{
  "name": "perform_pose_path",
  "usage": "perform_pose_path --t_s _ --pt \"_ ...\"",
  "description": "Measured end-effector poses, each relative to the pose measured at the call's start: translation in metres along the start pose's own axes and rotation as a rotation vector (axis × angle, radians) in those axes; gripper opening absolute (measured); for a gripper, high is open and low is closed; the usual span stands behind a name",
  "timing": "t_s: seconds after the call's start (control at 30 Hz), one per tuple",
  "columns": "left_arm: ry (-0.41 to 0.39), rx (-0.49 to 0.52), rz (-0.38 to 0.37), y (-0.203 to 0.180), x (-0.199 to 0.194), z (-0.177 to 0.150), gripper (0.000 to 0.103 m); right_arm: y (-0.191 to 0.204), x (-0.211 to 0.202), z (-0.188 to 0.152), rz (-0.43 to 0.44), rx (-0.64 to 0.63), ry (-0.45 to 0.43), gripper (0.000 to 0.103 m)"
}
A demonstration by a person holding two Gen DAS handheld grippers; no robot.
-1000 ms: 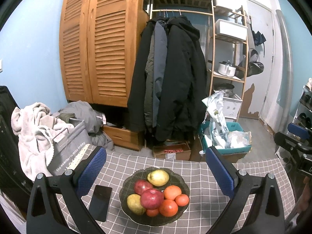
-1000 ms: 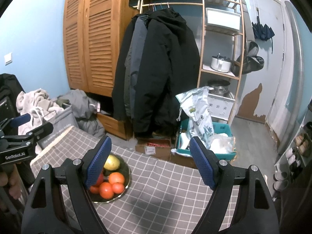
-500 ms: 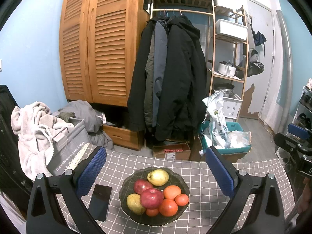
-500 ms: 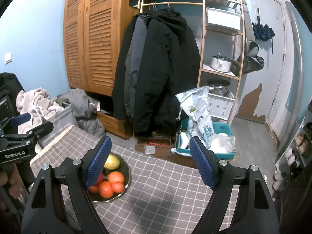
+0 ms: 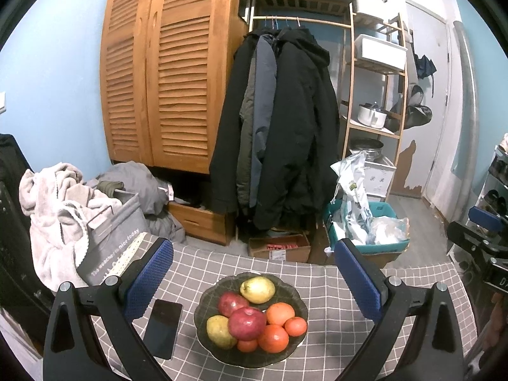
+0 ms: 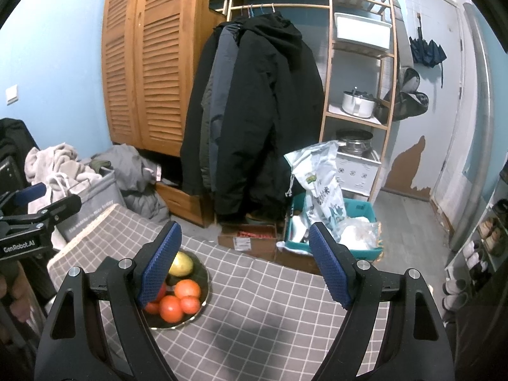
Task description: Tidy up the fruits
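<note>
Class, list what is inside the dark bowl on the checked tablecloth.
The bowl holds two red apples, two yellow pears and several oranges. Anything beneath the pile is covered.

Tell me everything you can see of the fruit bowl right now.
The fruit bowl is a dark, shallow dish with a wavy rim, glassy-looking, sitting flat on the checked tablecloth. It holds two red apples, two yellow-green pears and several oranges piled together. A black phone lies just left of it, apart. Neither tool touches it.
</note>
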State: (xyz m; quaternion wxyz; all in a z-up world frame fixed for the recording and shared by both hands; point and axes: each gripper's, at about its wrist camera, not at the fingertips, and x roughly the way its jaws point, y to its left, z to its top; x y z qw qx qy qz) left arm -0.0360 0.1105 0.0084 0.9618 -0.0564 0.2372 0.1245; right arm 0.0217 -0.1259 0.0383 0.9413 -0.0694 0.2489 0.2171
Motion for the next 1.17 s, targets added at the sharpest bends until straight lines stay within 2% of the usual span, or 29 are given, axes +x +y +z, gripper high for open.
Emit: perform_pose_path --t_s 0.27,0.67,1.17 --pt "0.011 -0.013 -0.016 -0.002 -0.004 0.0 0.102 0.001 0.0 0.0 -0.002 0.003 0.001 0.081" --pt "-0.009 0.051 0.042 -0.015 -0.009 0.002 0.102 0.002 0.0 0.001 -0.001 0.002 0.0 0.081" --pt "-0.028 0.033 0.054 -0.011 -0.012 0.005 0.102 0.002 0.0 0.001 -0.002 0.0 0.002 0.081"
